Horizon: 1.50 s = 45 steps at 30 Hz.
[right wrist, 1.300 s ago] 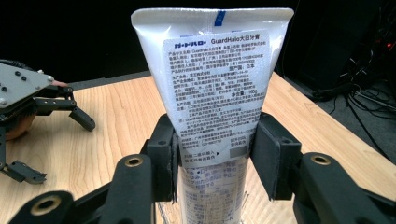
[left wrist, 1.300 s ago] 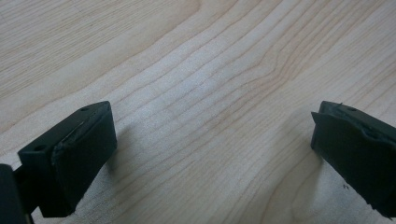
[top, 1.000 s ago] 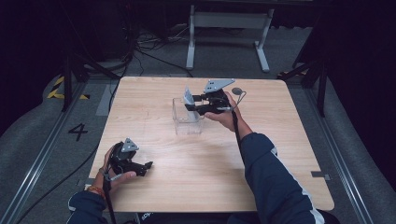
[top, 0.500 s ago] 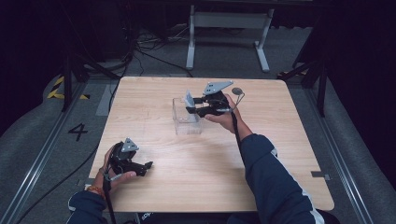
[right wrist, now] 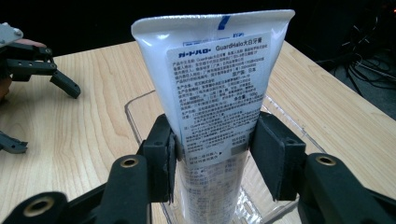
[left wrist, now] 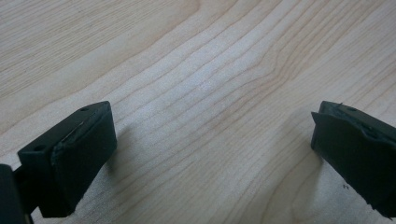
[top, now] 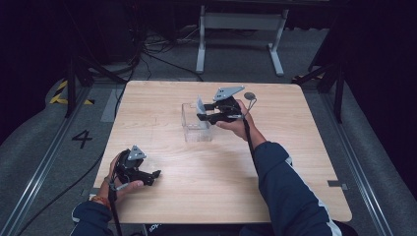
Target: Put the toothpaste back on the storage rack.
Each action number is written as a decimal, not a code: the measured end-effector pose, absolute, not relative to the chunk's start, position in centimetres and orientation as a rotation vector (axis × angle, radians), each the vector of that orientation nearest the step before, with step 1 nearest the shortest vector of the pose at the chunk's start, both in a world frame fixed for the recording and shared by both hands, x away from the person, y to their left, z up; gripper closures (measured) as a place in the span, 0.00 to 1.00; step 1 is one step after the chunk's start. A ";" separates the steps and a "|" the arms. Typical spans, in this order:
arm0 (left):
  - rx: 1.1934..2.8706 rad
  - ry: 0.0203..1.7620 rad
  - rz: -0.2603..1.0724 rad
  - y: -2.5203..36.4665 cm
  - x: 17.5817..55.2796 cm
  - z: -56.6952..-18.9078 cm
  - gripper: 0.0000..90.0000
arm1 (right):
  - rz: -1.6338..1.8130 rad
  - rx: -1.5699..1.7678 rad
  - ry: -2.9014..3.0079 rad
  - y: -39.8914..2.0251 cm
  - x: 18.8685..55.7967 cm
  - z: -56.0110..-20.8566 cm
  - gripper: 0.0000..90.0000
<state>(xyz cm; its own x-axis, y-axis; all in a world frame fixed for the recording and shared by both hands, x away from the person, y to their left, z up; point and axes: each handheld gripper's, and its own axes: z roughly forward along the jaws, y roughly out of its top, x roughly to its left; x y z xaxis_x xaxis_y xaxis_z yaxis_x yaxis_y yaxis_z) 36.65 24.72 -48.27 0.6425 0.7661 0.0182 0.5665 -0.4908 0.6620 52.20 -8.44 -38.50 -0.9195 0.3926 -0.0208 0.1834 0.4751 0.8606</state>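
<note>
A white tube (right wrist: 215, 70) with printed text stands crimped end up in a clear plastic box (right wrist: 135, 116) at the middle of the wooden table (top: 295, 147). My right gripper (right wrist: 215, 154) is shut on the tube's lower half, one pad on each side. In the high view the tube (top: 200, 104) rises above the box (top: 196, 132), and the right gripper (top: 201, 117) reaches it from the right. My left gripper (top: 155, 176) rests low at the table's near left. Its jaws stand wide open over bare wood (left wrist: 210, 149).
In the right gripper view the left gripper (right wrist: 46, 121) lies farther off on the table. A small round grey disc on a stalk (top: 250, 97) sits just behind the right hand. Dark floor with cables and a white stand lies beyond the far edge.
</note>
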 end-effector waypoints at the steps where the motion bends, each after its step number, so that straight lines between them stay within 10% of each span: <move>1: 2.234 1.033 0.414 24.7 36.7 -48.3 0.01 | 1.423 0.497 2.507 -8.4 52.2 -38.5 0.59; 9: 2.224 1.048 0.392 24.6 36.6 -48.3 0.00 | 1.539 0.521 2.437 -9.3 52.1 -37.8 0.76; 45: 2.225 1.048 0.392 24.6 36.6 -48.3 0.00 | 1.360 0.501 2.443 -13.2 49.6 -36.5 0.67</move>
